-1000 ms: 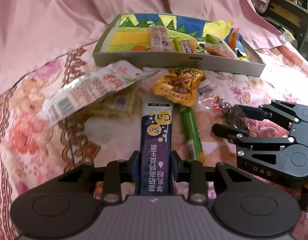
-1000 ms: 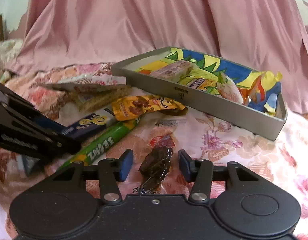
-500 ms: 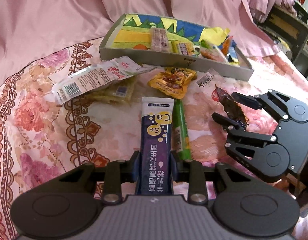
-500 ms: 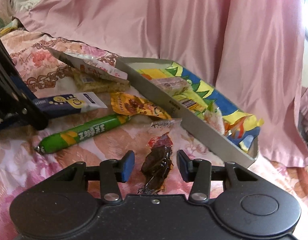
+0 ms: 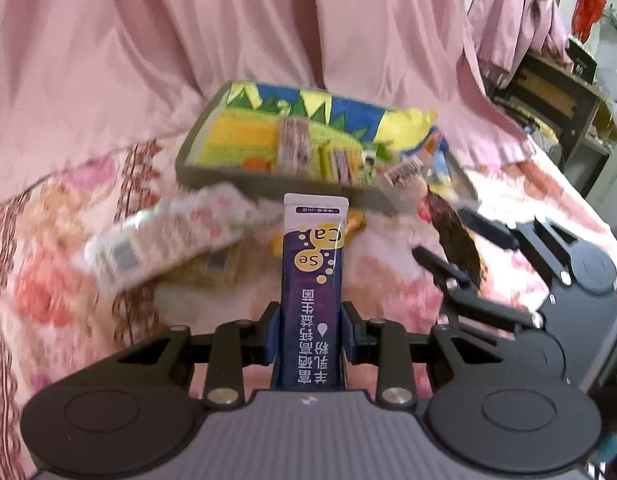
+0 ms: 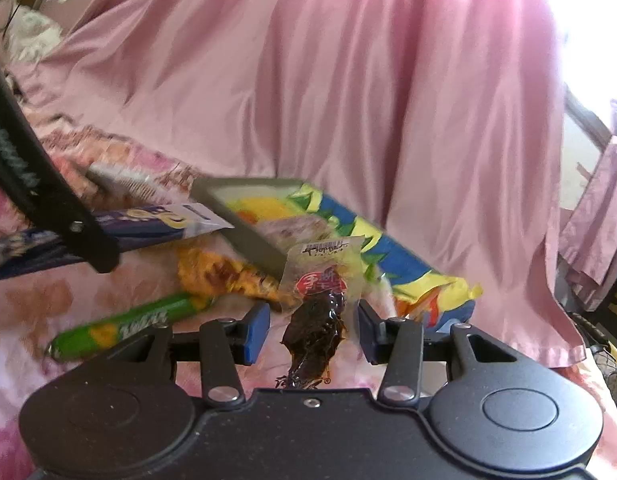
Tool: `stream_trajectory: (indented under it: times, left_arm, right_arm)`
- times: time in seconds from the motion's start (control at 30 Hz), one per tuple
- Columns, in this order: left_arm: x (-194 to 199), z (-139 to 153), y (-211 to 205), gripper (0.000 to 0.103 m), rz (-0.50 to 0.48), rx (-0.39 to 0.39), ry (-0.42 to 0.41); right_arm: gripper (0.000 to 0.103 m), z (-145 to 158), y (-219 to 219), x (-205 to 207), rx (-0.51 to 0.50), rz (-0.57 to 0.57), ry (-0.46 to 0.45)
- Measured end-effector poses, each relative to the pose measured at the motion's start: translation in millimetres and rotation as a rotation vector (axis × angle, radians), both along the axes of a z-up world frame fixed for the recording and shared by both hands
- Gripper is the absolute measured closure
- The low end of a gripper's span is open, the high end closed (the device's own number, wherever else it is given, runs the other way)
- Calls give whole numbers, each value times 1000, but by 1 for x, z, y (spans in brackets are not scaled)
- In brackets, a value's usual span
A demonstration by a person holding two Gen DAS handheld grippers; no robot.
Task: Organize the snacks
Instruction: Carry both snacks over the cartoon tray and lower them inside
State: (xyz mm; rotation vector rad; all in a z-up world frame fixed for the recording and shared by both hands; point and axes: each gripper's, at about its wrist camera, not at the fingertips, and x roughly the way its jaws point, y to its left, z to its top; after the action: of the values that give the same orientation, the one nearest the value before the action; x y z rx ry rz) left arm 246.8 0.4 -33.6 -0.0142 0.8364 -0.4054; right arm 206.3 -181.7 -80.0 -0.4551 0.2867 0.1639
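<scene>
My left gripper [image 5: 311,332] is shut on a purple stick sachet [image 5: 312,272], which is held upright off the floral cloth. To its right, my right gripper [image 5: 440,232] holds a clear packet of dark dried snack [image 5: 456,240] in the air. In the right wrist view the blue pads of that gripper [image 6: 313,332] pinch the packet [image 6: 320,320] by its clear wrapper edges. The grey tray [image 5: 236,184] with a colourful lining lies just beyond both, with several snacks inside. It is seen again in the right wrist view, where the tray [image 6: 252,240] sits close ahead.
On the cloth before the tray lie a green sausage stick [image 6: 124,324], a yellow-orange packet [image 6: 220,280] and a white packet [image 5: 168,236] over a wafer pack. Pink drapery rises behind. A dark shelf [image 5: 548,92] stands at the far right.
Both grippers have risen with their packets. The purple sachet and the dark snack packet have left the cloth, and the right gripper has rolled and come closer to the tray.
</scene>
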Motion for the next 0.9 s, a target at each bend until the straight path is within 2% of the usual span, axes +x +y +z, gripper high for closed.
stream_trajectory:
  times: [0.2, 0.3, 0.5, 0.6, 0.7, 0.9]
  left_arm:
    - [47, 17, -10, 69, -31, -40, -43]
    - [75, 22, -21, 69, -58, -34, -112]
    - [130, 20, -36, 69, -22, -56, -174]
    - [157, 19, -36, 69, 13, -65, -206]
    - [181, 12, -33, 69, 57, -82, -206]
    - [207, -18, -33, 69, 104, -69, -151]
  right_arm:
    - [55, 11, -7, 11, 10, -30, -70]
    - [55, 17, -11, 23, 26, -53, -87]
    - [55, 28, -15, 67, 35, -86, -112]
    - [55, 33, -18, 99, 87, -96, -88]
    - [55, 36, -21, 132, 145, -92, -25]
    - [55, 22, -16, 167, 127, -63, 72]
